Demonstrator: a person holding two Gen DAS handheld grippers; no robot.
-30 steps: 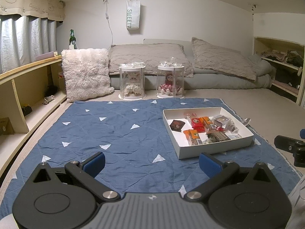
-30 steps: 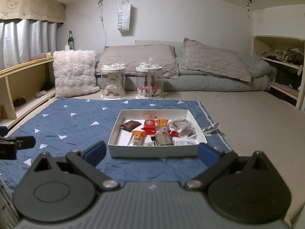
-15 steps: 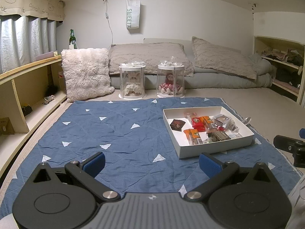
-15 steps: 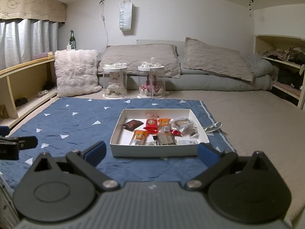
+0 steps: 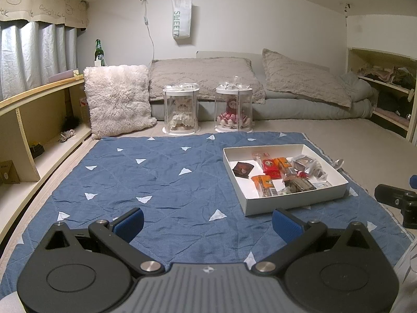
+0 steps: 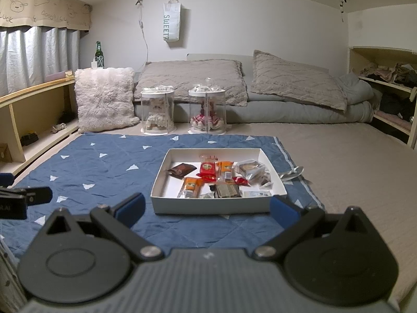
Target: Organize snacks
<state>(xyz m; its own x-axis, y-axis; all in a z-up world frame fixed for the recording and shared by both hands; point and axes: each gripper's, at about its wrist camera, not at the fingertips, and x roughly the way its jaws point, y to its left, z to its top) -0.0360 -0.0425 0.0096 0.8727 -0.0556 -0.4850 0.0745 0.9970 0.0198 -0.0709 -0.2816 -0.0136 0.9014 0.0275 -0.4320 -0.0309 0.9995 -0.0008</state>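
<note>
I see a blue quilt (image 6: 109,167) scattered with small white triangles, low in the frame. On it sits a white box (image 6: 211,204) holding orange (image 6: 191,186), red (image 6: 207,170) and dark brown (image 6: 181,170) snack packets. Each hand-held gripper (image 5: 208,223) has blue pads (image 5: 130,223) on black arms. At upper left I see a green bottle (image 5: 98,53) and grey curtains (image 5: 34,54).

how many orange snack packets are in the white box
2: one orange packet near the white box's front wall, another mid-box beside the red packet. Others may be buried.
</note>
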